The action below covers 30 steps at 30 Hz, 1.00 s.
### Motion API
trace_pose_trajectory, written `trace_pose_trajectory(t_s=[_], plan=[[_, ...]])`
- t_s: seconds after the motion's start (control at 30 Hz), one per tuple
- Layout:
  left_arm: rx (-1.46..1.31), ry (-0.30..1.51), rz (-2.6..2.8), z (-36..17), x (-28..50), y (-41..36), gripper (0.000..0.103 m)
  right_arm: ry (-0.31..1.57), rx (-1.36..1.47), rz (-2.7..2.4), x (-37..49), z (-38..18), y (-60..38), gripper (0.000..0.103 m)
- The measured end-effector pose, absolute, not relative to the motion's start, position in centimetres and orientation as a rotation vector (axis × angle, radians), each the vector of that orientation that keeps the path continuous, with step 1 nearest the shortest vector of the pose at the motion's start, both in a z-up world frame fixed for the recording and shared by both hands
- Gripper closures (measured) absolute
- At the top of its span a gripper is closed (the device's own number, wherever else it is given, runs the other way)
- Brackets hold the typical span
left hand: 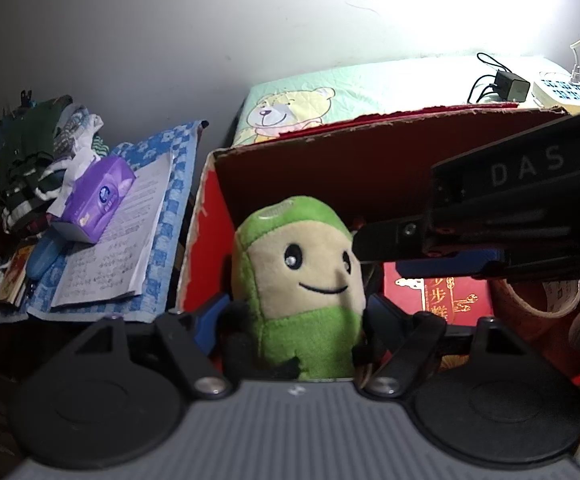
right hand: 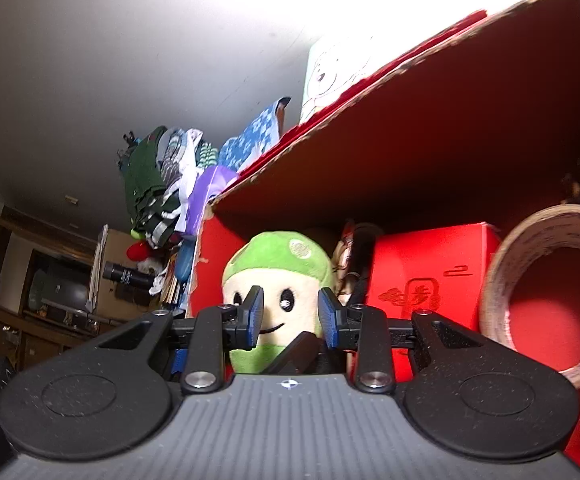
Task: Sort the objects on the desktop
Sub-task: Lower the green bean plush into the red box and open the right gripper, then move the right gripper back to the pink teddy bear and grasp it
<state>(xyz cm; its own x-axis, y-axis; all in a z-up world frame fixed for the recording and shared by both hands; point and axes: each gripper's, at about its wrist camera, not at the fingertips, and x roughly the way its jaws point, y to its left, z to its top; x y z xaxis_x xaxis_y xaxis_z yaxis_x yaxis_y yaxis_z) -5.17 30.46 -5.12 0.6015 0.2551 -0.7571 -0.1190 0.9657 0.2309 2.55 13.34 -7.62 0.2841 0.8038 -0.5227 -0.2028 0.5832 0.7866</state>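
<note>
1. Your left gripper held one plush: a green and cream toy with a smiling face, upright between the fingers, which pressed against both its sides.
2. The plush stood inside one cardboard box, red outside and brown inside, near its left wall.
3. Your right gripper hung in front of the plush with its two blue-padded fingers spread apart and nothing between them.
4. In the left view, the right gripper reached in from the right, just beside the plush's face.
5. The box also held one red carton with gold characters and one tape roll on its edge, right of the carton.
6. Left of the box lay one blue checked cloth, carrying one open booklet and one purple tissue pack.
7. One heap of clothes sat farther left.
8. Behind the box lay a bear-print quilt, with one black charger and one white power strip on it.
9. A white wall backed the scene; the right view showed dark wooden shelving at far left.
</note>
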Motion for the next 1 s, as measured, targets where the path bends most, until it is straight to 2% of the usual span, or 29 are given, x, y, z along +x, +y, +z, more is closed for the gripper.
trace_pose_trajectory(t_s=[1.0], plan=[[0.120, 0.850, 0.187, -1.3, -5.2, 27.3, 0.021, 0.886, 0.655, 0.709, -0.5, -4.1, 6.3, 0.070]])
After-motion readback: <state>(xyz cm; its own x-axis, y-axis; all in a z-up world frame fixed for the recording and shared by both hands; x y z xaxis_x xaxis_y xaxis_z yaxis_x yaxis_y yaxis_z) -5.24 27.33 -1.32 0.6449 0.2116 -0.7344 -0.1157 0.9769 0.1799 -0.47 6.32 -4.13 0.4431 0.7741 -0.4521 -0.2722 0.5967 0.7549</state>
